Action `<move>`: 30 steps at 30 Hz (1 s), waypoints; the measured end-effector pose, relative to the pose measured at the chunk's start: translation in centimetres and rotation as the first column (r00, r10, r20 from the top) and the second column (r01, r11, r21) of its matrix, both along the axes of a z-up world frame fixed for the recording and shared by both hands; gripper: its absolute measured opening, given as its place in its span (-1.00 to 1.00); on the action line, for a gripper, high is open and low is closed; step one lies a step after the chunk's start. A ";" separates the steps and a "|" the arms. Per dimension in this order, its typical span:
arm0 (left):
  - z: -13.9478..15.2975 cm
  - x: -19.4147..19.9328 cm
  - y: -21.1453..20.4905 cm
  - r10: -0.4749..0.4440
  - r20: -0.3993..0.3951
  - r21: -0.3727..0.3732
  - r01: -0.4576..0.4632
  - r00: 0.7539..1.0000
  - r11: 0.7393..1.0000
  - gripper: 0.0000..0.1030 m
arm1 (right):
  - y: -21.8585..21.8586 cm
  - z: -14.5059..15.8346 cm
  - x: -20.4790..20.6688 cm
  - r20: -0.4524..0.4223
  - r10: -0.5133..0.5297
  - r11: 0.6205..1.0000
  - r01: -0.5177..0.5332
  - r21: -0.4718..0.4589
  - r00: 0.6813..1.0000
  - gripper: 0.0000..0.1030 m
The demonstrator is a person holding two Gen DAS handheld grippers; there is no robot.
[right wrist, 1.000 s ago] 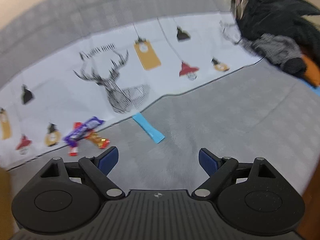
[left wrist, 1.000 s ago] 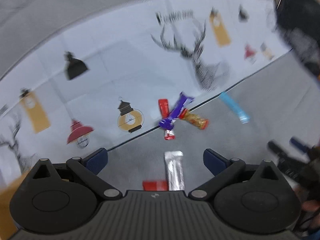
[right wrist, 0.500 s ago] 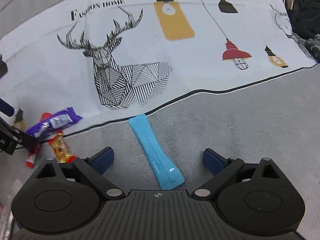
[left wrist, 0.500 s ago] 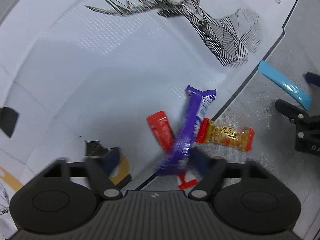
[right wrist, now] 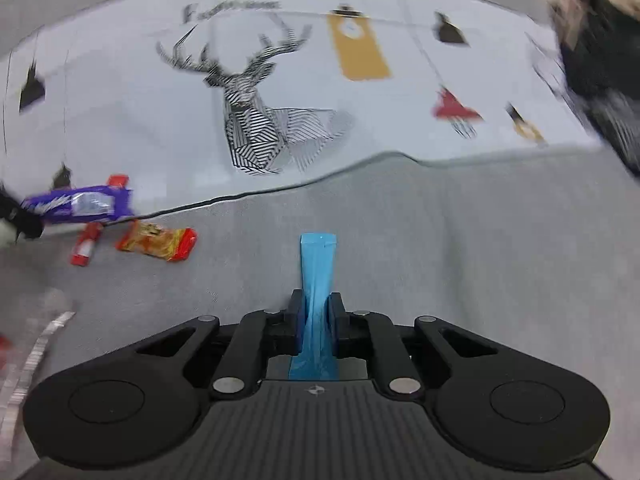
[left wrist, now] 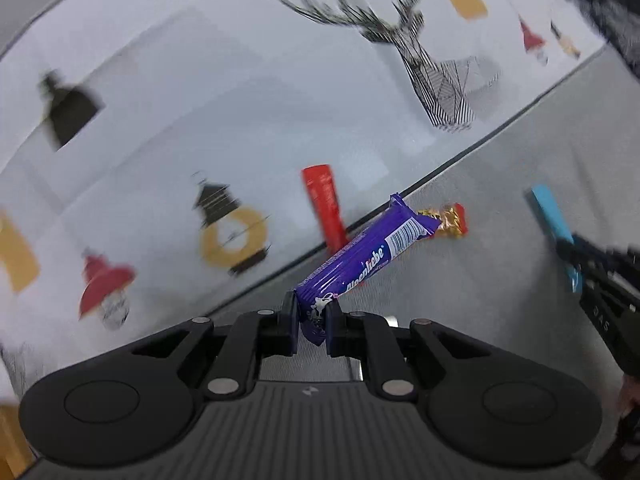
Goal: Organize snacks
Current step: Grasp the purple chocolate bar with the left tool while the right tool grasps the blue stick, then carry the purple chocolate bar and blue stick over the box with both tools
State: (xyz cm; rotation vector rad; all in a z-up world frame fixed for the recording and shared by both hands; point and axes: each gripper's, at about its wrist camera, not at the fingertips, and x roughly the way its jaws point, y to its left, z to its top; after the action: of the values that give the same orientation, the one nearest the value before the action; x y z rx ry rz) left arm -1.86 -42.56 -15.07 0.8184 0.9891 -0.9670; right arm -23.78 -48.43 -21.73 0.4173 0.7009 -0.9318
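The left tool is clamped on one end of the long purple foil-wrapped chocolate bar, which juts forward above the grey fabric surface; past it the slim red wrapped stick lies on the white cloth printed with a deer and lanterns, and the gold-and-red candy packet sits on the grey just beyond the bar's far tip; the right tool is pinched shut on the flat light-blue sachet, whose far end points ahead over the grey.
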 end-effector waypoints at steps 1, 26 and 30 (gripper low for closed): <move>0.9 -0.5 0.6 0.016 -0.003 -0.018 -0.017 1.000 1.000 -0.74 | 1.0 0.6 -0.5 0.027 -0.025 1.000 0.025 0.016 0.999 -0.77; 22.6 -4.4 41.8 0.400 0.003 -0.374 -0.370 0.917 0.850 -0.74 | 32.9 21.2 -2.7 0.370 0.313 0.948 -0.310 -0.068 0.875 -0.77; 23.2 -5.3 47.9 0.446 -0.032 -0.409 -0.419 0.894 0.811 -0.74 | 38.5 22.6 -2.1 0.347 0.408 0.910 -0.408 -0.076 0.845 -0.77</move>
State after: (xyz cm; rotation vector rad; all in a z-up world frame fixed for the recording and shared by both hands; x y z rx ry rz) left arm -7.14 5.34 8.09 0.2492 0.8260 -0.7030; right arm -25.91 -9.89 0.86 0.4031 0.4295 -0.4317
